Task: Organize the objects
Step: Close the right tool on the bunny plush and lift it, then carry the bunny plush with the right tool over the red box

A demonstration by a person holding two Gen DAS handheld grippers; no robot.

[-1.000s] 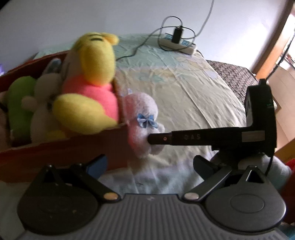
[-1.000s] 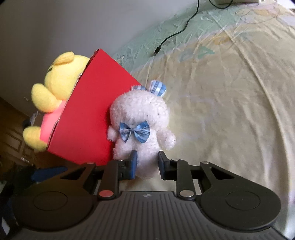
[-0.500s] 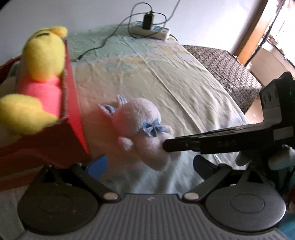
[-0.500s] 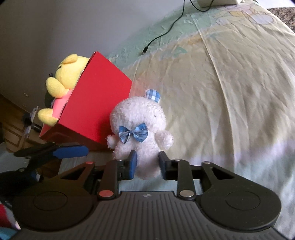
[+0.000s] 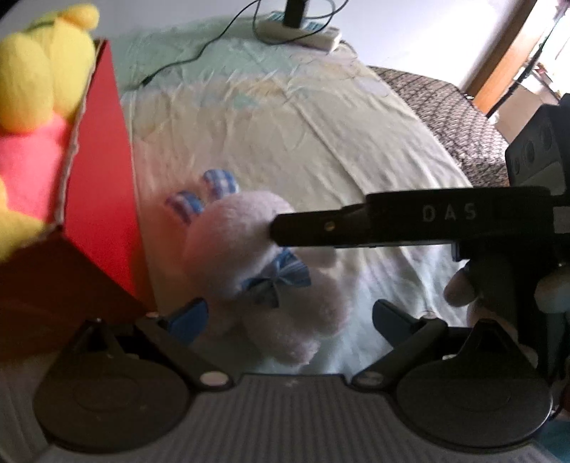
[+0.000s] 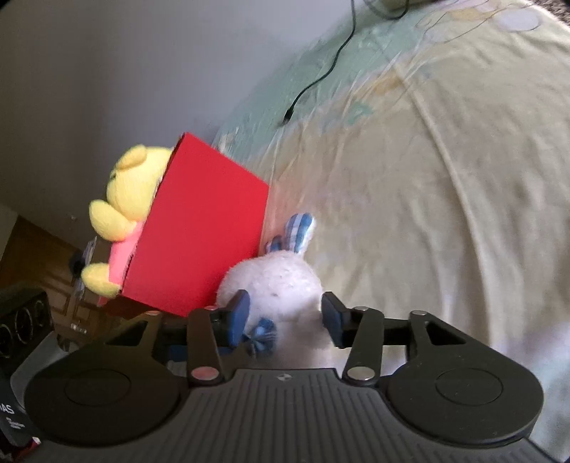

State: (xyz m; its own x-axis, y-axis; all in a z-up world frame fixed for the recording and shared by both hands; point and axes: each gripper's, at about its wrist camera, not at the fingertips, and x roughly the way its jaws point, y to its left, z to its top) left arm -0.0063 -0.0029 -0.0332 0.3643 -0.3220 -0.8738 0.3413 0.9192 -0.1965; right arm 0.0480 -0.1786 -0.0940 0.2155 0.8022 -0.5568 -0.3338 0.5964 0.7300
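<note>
A white plush bunny (image 5: 249, 249) with a blue bow and checked ears lies on the pale bedsheet beside the red box (image 5: 99, 185). My left gripper (image 5: 290, 317) is open, one finger on each side of the bunny's body. My right gripper (image 5: 278, 228) comes in from the right, its tip at the bunny's head. In the right wrist view the right gripper (image 6: 285, 313) is open, the bunny's head (image 6: 278, 281) sitting between its spread fingers. A yellow plush bear (image 6: 131, 185) in a pink shirt fills the red box (image 6: 199, 231).
A white power strip (image 5: 302, 32) with a black plug sits at the bed's far end, and a black cable (image 6: 320, 71) trails over the sheet. Brown patterned bedding (image 5: 445, 107) runs along the right side. A person's fingers (image 5: 463, 288) hold the right gripper.
The right gripper's jaws have spread apart and the bunny now sits deeper between them. The left gripper has moved right and closer, so its fingers now flank the bunny.
</note>
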